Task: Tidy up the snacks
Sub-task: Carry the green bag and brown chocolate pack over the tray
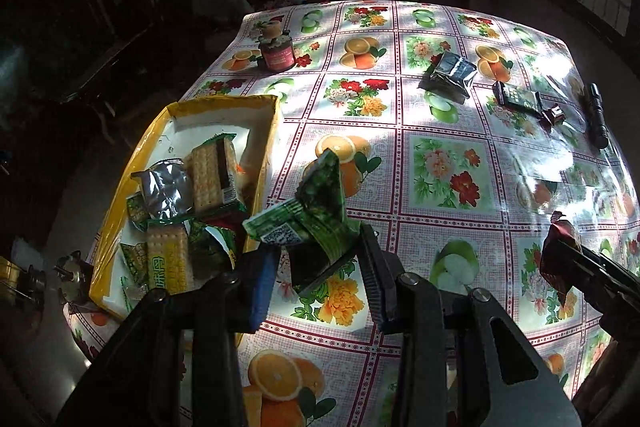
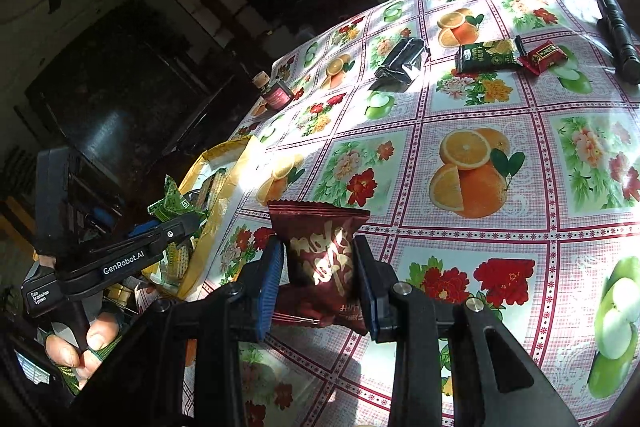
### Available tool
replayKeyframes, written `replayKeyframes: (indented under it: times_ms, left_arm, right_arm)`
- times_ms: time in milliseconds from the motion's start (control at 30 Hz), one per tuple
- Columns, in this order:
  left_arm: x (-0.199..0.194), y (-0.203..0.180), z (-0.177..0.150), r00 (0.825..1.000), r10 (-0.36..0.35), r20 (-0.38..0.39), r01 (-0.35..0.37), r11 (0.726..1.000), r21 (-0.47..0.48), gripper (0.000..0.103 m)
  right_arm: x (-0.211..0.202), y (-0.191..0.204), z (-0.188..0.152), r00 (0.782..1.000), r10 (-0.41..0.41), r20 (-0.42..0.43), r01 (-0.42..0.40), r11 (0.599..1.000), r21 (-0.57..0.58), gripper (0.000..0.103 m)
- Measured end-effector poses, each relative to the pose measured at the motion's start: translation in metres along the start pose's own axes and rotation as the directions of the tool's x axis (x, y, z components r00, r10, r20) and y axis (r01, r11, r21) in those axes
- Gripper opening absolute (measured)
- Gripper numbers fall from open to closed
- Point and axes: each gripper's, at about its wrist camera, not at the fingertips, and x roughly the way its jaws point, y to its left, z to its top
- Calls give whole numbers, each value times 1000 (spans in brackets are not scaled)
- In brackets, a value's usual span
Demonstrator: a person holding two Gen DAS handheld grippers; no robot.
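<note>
My left gripper [image 1: 320,247] is shut on a crumpled green snack packet [image 1: 316,207], held above the tablecloth just right of a yellow-rimmed box [image 1: 224,105]. The box holds several cracker packs [image 1: 210,173] and a silver pouch [image 1: 166,187]. My right gripper [image 2: 318,247] is shut on a dark red snack packet [image 2: 324,259], held upright over the table. In the right wrist view the left gripper [image 2: 188,223] with its green packet [image 2: 172,203] hangs beside the box [image 2: 224,155]. The red packet [image 1: 554,251] shows at the right edge of the left wrist view.
On the flowered tablecloth [image 2: 520,267] farther back lie a silver-black pouch [image 2: 402,65], a dark green packet [image 2: 486,57], a small red candy [image 2: 544,55] and a black flashlight [image 2: 618,35]. A red jar [image 1: 276,53] stands at the far left. A hand [image 2: 80,343] grips the left tool.
</note>
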Motion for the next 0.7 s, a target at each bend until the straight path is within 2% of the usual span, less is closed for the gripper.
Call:
replayKeyframes:
  times_ms: [700]
  left_arm:
    - [-7, 60, -15, 998, 44, 35, -39, 992, -116, 41]
  right_arm:
    - [34, 47, -13, 996, 60, -68, -65, 996, -68, 35]
